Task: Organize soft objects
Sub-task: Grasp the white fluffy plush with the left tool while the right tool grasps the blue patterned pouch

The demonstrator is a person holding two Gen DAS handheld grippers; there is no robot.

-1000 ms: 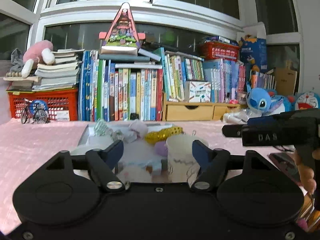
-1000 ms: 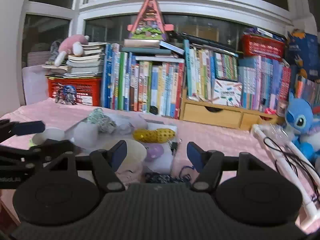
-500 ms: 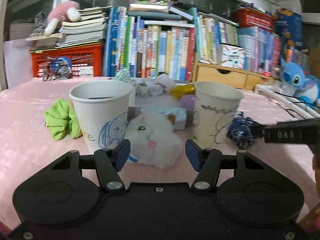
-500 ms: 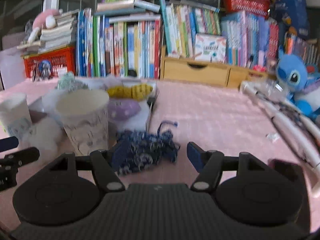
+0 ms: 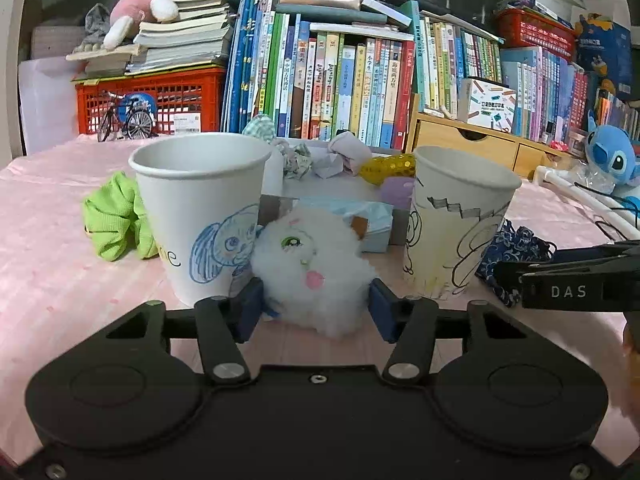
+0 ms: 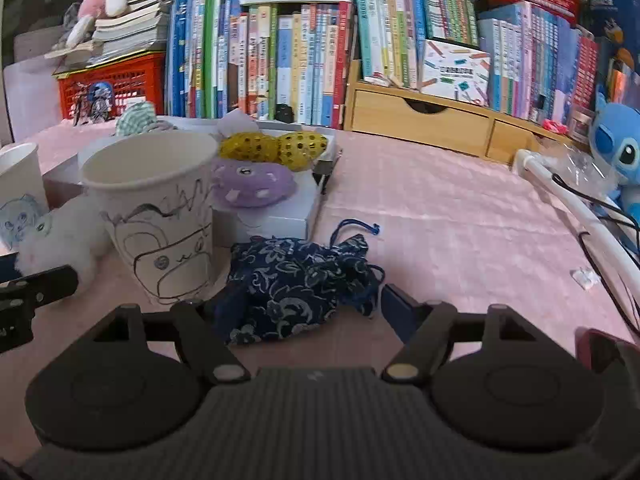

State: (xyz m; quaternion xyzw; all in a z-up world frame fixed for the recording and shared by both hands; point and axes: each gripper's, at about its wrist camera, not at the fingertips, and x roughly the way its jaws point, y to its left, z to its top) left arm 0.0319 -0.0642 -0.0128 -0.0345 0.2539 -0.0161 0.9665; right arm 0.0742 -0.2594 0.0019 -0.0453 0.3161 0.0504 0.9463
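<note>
A fluffy white cat plush (image 5: pixel 310 264) lies on the pink cloth between two paper cups, one with a blue drawing (image 5: pixel 200 216) and one with black scribbles (image 5: pixel 456 224). My left gripper (image 5: pixel 314 312) is open, its blue pads on either side of the plush's near end. A dark blue floral pouch (image 6: pixel 296 280) lies right of the scribbled cup (image 6: pixel 160 216). My right gripper (image 6: pixel 308 308) is open, its fingers on either side of the pouch. The pouch also shows in the left wrist view (image 5: pixel 516 252).
A white tray (image 6: pixel 276 216) behind the cups holds a purple plush (image 6: pixel 252 184), a yellow sequin toy (image 6: pixel 276 146) and crumpled cloths (image 5: pixel 296 160). A green scrunchie (image 5: pixel 116 220) lies left. Books, a red crate (image 5: pixel 160 96), a wooden drawer unit (image 6: pixel 420 120) and a blue plush (image 6: pixel 616 152) stand behind.
Both grippers have dropped down and moved forward to the table. The left now brackets the white cat plush; the right now brackets the blue pouch. Both stay open.
</note>
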